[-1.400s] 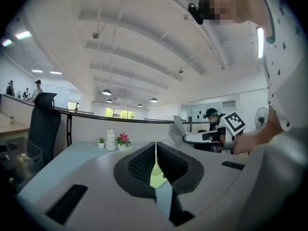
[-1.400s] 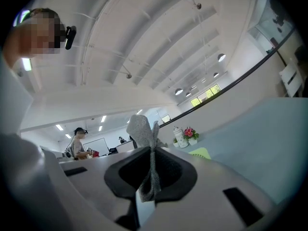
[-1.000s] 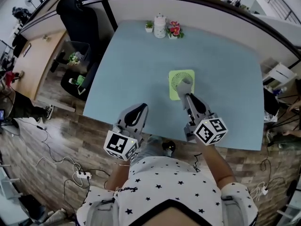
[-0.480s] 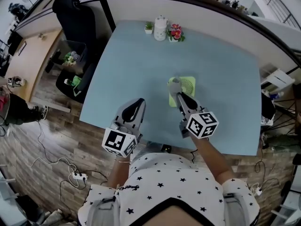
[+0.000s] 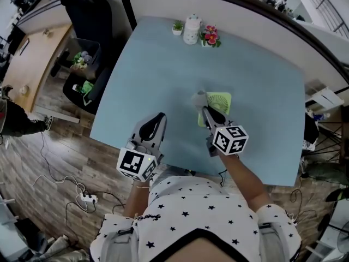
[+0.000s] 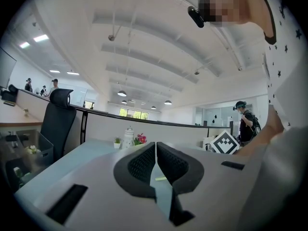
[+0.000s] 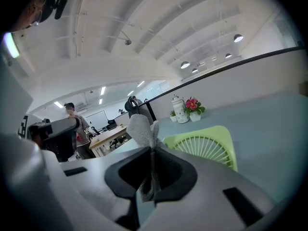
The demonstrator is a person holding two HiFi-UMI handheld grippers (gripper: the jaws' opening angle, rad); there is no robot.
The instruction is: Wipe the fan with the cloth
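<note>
Since one second ago the right gripper [image 5: 206, 109] has slid from the middle of the fan toward its left side, and the cloth has travelled with it across the grille.

Its jaws are now pressed together on the grey cloth [image 7: 142, 129]. The lower part of the cloth is pinched between the pads, and a bunched tuft stands out beyond the tips. This tuft is the part that can touch the surface, so the hard jaws themselves stay off the plastic. From the head view the tuft sits at the left edge of the fan, near the far corner. I cannot tell whether it is still touching the rim or is just beside it.

The fan [image 5: 216, 105] is light green, with a round ribbed grille. It seems to lie flat on the table [image 5: 152, 64] with the grille facing up, which makes it easy to wipe from above. It lies right of the table's middle, toward the person's side.

The left gripper [image 6: 155, 165] has its jaws together with nothing between them. It hangs over the near edge of the table, well apart from the fan, and takes no part in the wiping. I judge it is simply kept out of the way.

At the far edge of the table a white pot [image 5: 192, 30] and some flowers [image 5: 210, 36] stand together, far from the work.

My judgement is that one stroke has reached its end at the left edge. The right part of the grille probably needs another pass.
</note>
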